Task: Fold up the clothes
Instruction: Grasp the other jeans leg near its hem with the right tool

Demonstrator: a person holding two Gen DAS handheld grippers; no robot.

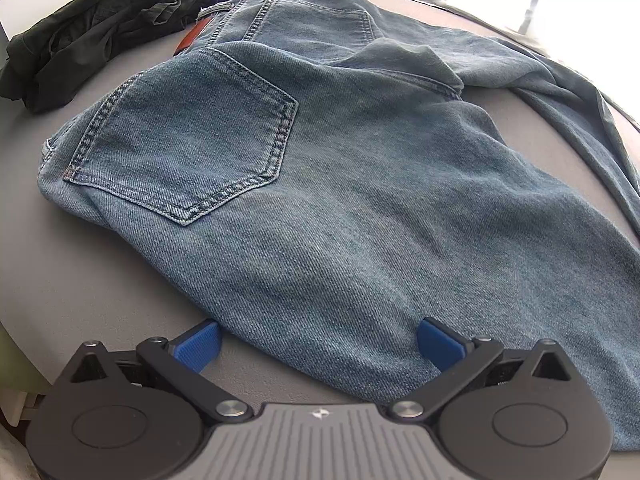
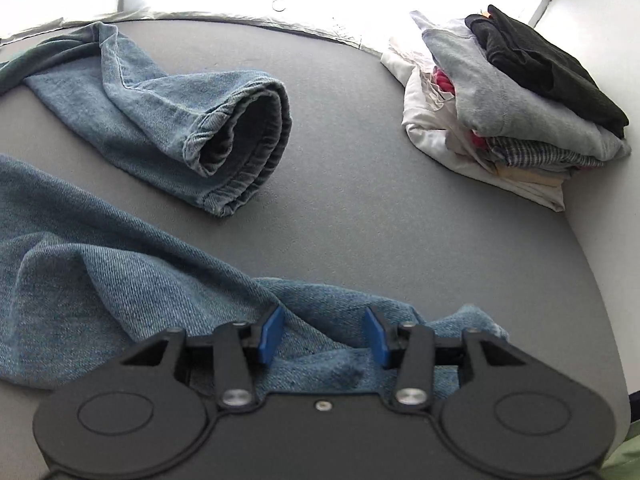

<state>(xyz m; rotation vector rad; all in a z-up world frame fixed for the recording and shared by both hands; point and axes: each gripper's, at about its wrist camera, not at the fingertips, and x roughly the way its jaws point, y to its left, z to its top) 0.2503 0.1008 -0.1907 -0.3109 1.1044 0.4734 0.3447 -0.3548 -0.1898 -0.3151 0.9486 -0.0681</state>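
Observation:
A pair of blue jeans (image 1: 340,184) lies back side up on the grey table (image 1: 80,300), pockets and brown waist patch facing me. My left gripper (image 1: 320,344) is open, its blue fingers straddling the near edge of the jeans' thigh. In the right wrist view the jeans' legs (image 2: 120,280) stretch across the table, one cuff (image 2: 240,140) lying open further back. My right gripper (image 2: 324,336) is open, with the near leg's hem between its fingers.
A crumpled dark garment (image 1: 100,28) lies at the table's far left beyond the waistband. A stack of folded clothes (image 2: 512,112) sits at the far right against a white wall. Bare grey table (image 2: 400,220) lies between the cuff and the stack.

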